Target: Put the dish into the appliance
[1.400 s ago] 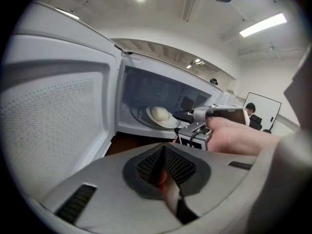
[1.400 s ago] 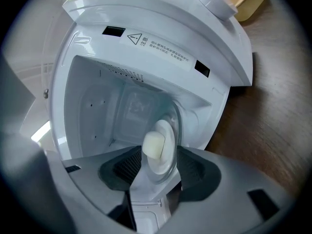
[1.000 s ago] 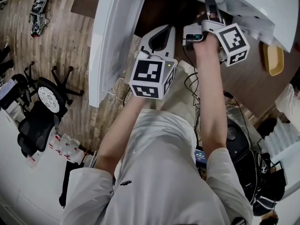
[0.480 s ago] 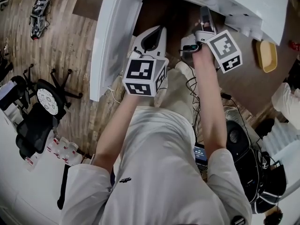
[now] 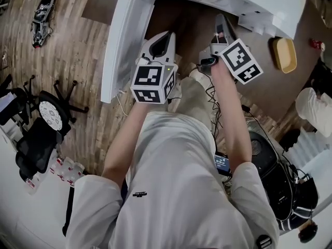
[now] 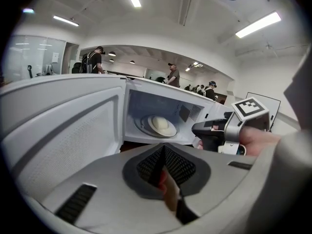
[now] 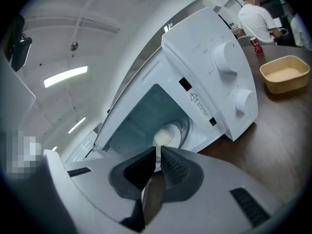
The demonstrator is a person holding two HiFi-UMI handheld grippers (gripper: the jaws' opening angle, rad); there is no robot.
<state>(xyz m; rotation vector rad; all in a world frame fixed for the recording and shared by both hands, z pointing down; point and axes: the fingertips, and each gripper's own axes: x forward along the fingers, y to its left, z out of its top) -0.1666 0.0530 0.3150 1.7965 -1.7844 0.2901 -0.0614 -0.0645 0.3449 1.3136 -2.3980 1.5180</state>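
A white microwave stands on a brown table with its door swung wide open to the left. A pale round dish lies on the turntable inside, and the right gripper view also catches the dish. My left gripper is in front of the opening, outside it, jaws together and empty. My right gripper is just outside the cavity's right side. Its jaws are closing to a thin slit with nothing between them.
A yellow tray and a red can sit on the table right of the microwave. The microwave's two knobs face right. An office chair stands on the wood floor at left. People stand in the background.
The right gripper has drawn back a little from the microwave opening. The left gripper has stayed beside it in front of the open door.
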